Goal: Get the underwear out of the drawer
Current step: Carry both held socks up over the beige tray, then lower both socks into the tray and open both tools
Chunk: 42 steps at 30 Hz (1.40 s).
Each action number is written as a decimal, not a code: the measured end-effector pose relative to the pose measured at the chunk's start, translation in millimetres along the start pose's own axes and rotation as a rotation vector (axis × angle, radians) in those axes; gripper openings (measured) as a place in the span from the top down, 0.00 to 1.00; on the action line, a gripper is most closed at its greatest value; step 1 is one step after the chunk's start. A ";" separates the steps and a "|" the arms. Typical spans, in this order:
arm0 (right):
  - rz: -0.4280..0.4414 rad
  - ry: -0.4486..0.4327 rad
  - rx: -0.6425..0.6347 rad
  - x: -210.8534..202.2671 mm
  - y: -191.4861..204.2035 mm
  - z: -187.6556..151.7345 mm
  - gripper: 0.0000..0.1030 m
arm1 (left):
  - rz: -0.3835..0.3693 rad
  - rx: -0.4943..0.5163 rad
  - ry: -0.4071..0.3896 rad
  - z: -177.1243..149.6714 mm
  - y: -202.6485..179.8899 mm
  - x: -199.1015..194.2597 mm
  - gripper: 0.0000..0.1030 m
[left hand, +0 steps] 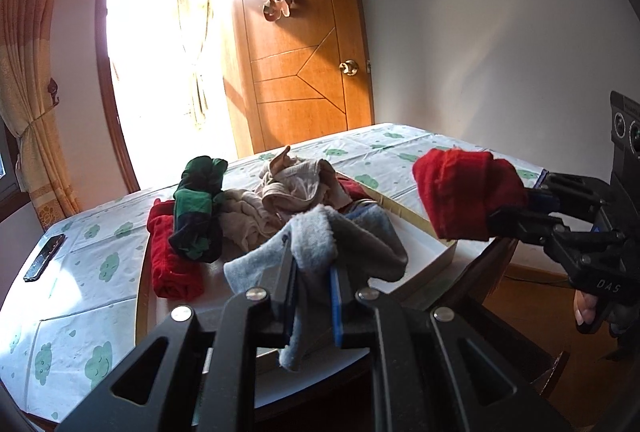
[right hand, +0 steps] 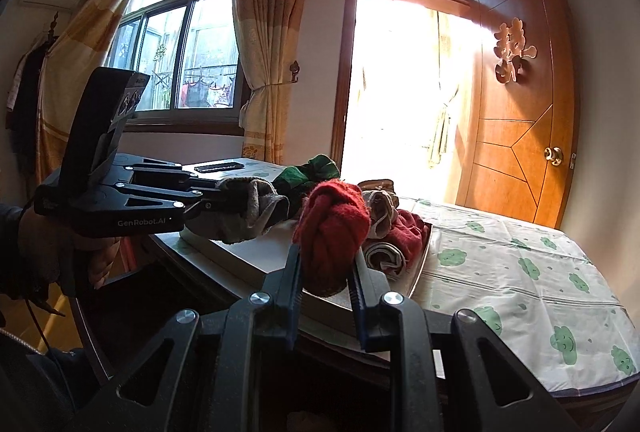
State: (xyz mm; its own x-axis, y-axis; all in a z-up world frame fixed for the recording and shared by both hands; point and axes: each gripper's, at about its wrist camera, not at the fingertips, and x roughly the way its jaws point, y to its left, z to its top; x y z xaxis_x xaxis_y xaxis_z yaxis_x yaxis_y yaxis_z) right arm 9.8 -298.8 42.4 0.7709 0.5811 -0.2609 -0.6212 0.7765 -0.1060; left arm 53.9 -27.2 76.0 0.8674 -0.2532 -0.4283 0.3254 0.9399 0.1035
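Observation:
A shallow drawer (left hand: 434, 250) lies on the table and holds a pile of rolled garments: a red one (left hand: 170, 264), a green striped one (left hand: 198, 207) and beige ones (left hand: 280, 187). My left gripper (left hand: 314, 264) is shut on a grey garment (left hand: 320, 244) and holds it above the drawer; it also shows in the right wrist view (right hand: 248, 205). My right gripper (right hand: 326, 264) is shut on a red garment (right hand: 332, 228), held above the drawer's near right edge; it shows in the left wrist view (left hand: 460, 191).
The table wears a white cloth with green cloud prints (right hand: 520, 272). A black phone (left hand: 44, 262) lies at its left end. A wooden door (left hand: 300, 43) stands open behind, beside a bright doorway. Wooden floor (left hand: 540, 296) lies to the right.

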 end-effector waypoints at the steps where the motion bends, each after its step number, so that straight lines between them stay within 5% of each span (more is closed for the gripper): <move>1: 0.001 0.003 0.008 1.9 -2.3 1.6 0.77 | -0.002 0.001 0.005 2.6 -0.2 2.9 0.89; 25: 0.001 0.107 0.140 46.7 -39.2 11.8 0.77 | -0.012 -0.018 0.130 24.5 -0.8 67.5 0.89; 42: -0.004 0.294 0.206 79.9 -47.6 -10.3 0.77 | -0.032 -0.036 0.227 10.9 -3.1 96.3 0.89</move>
State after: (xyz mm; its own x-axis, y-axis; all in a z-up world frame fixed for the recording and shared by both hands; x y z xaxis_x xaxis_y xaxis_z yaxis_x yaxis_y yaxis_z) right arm 99.5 -291.9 16.7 0.6807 0.5064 -0.5293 -0.5541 0.8286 0.0802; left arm 140.5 -57.0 44.2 0.7486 -0.2284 -0.6224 0.3340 0.9409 0.0564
